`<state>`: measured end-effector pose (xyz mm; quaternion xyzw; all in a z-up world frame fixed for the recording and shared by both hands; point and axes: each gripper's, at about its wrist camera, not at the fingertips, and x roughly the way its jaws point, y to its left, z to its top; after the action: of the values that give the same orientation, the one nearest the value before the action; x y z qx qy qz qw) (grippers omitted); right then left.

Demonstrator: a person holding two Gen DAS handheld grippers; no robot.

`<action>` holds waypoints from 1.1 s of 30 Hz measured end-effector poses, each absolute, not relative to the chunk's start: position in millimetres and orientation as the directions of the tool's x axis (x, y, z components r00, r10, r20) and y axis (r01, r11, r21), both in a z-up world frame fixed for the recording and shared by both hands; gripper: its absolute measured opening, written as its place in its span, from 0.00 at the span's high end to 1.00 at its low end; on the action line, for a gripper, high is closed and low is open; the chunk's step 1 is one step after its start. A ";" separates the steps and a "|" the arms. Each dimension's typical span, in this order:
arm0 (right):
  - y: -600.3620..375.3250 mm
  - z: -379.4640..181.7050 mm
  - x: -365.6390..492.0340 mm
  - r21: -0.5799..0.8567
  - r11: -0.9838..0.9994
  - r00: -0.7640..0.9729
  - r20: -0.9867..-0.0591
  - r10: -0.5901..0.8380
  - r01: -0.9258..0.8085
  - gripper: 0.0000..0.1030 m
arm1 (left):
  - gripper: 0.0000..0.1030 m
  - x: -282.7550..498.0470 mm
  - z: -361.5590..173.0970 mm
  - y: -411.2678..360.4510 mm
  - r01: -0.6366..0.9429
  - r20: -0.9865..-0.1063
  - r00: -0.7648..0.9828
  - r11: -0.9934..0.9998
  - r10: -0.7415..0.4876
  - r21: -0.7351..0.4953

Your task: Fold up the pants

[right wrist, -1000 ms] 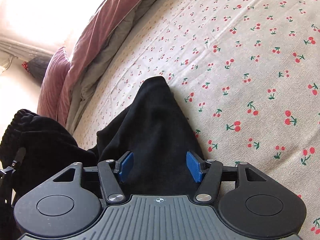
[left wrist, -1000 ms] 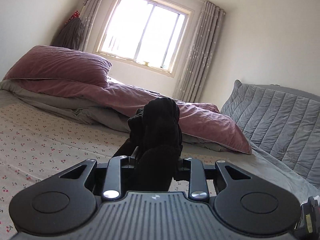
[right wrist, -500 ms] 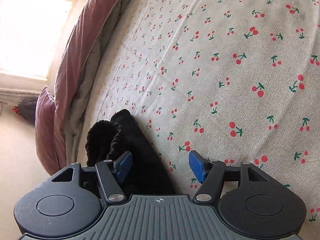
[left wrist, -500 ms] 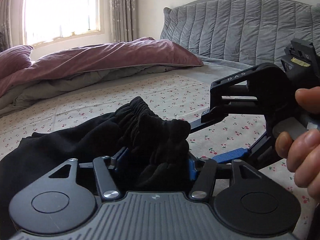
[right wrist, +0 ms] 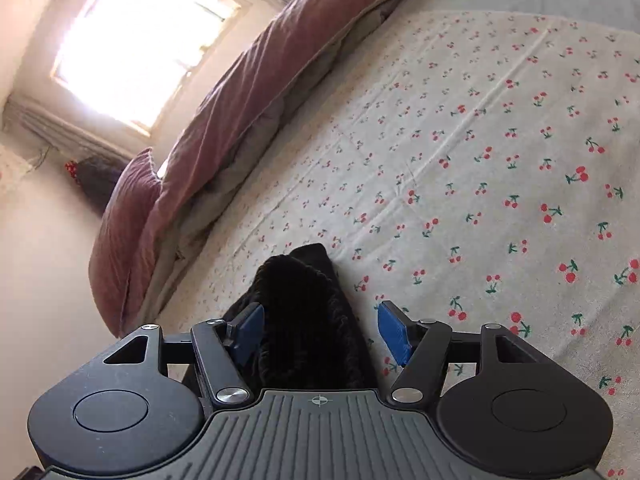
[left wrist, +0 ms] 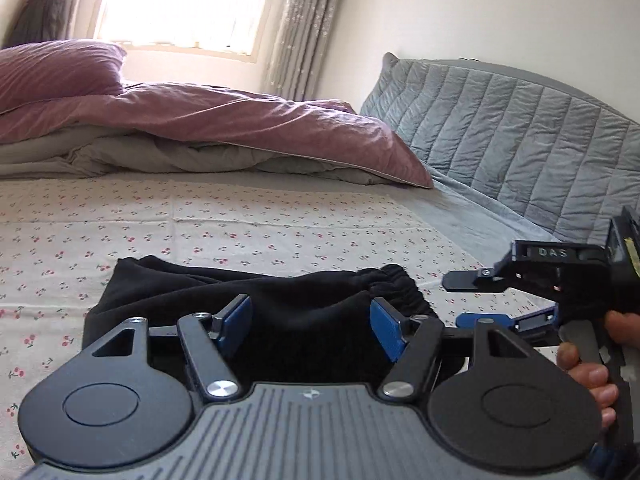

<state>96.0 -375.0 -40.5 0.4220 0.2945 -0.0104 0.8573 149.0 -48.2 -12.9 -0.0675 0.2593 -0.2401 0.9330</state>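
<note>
The black pants [left wrist: 256, 296] lie folded in a flat bundle on the cherry-print bedsheet [left wrist: 240, 220], with the gathered elastic waistband [left wrist: 396, 280] at the right end. My left gripper [left wrist: 310, 330] is open, its blue pads apart just above the near edge of the pants. My right gripper [left wrist: 466, 300] shows at the right in the left wrist view, open, beside the waistband. In the right wrist view the right gripper [right wrist: 320, 332] is open with the bunched pants [right wrist: 304, 316] between its pads, nearer the left pad.
A mauve duvet [left wrist: 240, 120] over grey bedding and a mauve pillow [left wrist: 56, 68] lie along the far side of the bed. A grey quilted headboard [left wrist: 500, 128] stands at the right. A bright window [left wrist: 180, 0] is behind. A hand [left wrist: 592, 368] holds the right gripper.
My left gripper has opened and let go of the waistband; the pants now lie flat on the sheet. My right gripper stays open and has shifted slightly.
</note>
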 end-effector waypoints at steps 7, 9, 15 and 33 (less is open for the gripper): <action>-310.8 -47.6 121.4 0.470 0.839 0.761 -0.639 0.110 0.274 0.78 | 0.57 182.7 -58.6 -5.2 0.193 -0.587 0.715 0.914 -0.380 -0.356; -316.1 -58.4 122.3 0.477 0.813 0.722 -0.684 0.105 0.333 0.79 | 0.57 175.0 -55.1 -8.6 0.241 -0.591 0.713 0.923 -0.378 -0.300; -339.3 -57.8 112.6 0.491 0.816 0.687 -0.707 0.168 0.306 0.80 | 0.57 165.6 -49.6 -3.9 0.293 -0.611 0.683 0.916 -0.401 -0.274; -307.1 -25.2 130.5 0.380 0.910 0.764 -0.633 0.124 0.167 0.55 | 0.48 170.7 -62.1 -18.8 0.528 -0.670 0.454 0.783 -0.587 -0.329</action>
<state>130.5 -307.1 -25.2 0.2120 0.3432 -0.0116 0.9149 170.7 -18.8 -62.1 -0.0368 0.4072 -0.3272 0.8519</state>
